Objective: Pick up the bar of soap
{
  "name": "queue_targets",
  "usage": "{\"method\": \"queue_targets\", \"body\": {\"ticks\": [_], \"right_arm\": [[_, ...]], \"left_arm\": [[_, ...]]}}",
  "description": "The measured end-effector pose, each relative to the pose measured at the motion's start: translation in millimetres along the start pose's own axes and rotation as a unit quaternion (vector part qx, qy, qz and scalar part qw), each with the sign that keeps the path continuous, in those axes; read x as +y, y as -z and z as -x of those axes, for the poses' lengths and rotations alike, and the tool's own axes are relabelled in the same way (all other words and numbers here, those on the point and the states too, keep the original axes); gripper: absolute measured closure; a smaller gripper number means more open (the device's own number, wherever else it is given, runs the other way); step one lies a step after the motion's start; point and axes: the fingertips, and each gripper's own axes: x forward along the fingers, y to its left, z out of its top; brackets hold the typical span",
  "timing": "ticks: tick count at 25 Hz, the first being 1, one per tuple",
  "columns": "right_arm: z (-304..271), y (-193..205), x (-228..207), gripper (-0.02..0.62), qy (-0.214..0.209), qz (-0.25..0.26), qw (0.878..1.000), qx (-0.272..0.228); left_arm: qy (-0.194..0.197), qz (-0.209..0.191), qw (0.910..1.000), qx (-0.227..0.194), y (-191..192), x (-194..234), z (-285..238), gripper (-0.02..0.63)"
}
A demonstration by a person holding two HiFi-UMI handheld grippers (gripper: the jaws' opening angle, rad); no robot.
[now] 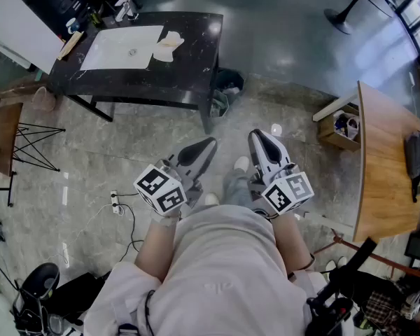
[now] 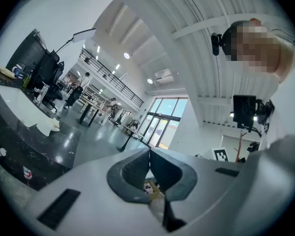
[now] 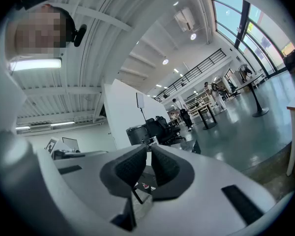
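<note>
A black marble counter (image 1: 189,68) with a white sink (image 1: 122,47) stands far ahead at the upper left. A pale beige lump (image 1: 168,45) lies on it just right of the sink; I cannot tell whether it is the soap. From the left gripper view the same counter (image 2: 19,146) and pale lump (image 2: 48,127) appear at the left. Both grippers are held close to the person's body, well short of the counter. My left gripper (image 1: 210,144) (image 2: 149,151) is shut on nothing. My right gripper (image 1: 256,136) (image 3: 148,145) is likewise shut and holds nothing.
A faucet (image 1: 126,7) and small bottles stand behind the sink. A dark bin (image 1: 227,86) sits at the counter's right end. A wooden table (image 1: 381,166) and a crate (image 1: 341,126) are at the right. A power strip (image 1: 115,201) with cables lies on the floor.
</note>
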Motion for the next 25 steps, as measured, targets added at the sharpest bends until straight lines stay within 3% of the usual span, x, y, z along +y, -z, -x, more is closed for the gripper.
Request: {"method": "queue_targets", "body": {"ticks": [10, 25], "right_arm": [[-64.4, -1.4, -40.3, 0.548, -0.013, -0.02, 1.0, 0.002], [-199.4, -44.0, -137.2, 0.548, -0.052, -0.027, 0.998, 0.021]], "left_arm": [[-0.024, -0.005, 0.9997, 0.006, -14.2, 56.0, -33.3, 0.601], [-0.093, -0.008, 0.9956, -0.004, -74.6, 175.9, -132.2, 0.601]]}}
